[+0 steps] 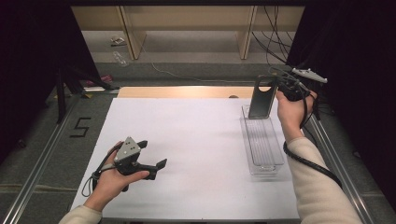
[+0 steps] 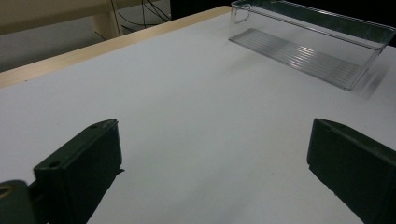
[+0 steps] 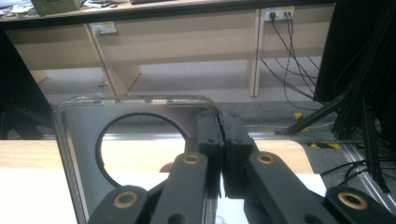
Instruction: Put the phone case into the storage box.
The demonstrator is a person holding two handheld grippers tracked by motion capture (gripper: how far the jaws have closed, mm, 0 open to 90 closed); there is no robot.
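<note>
the right gripper (image 1: 279, 88) has its jaws pressed together on the top edge of a clear panel (image 1: 262, 98), right beside the round hole in it. in the right gripper view the panel (image 3: 84, 140) stands upright, and the pinch is close to its top corner. in the high view the panel stands over the far end of a long clear tray (image 1: 275, 164) on the right side of the white table (image 1: 196, 140). i cannot tell if its bottom edge touches the tray or hangs a little above it.

the left gripper (image 1: 150, 163) is well apart, low over the near left of the table, with its jaws spread wide and nothing between them. in the left gripper view the tray (image 2: 373, 39) looks empty.

what could go wrong: the grip is thin and off to one side, so the panel could swing or slip out. it is smooth and could slide. if it goes down tilted, it could hit the tray wall and push the light tray away. nothing holds the tray in place, because the left gripper is far from it.
</note>
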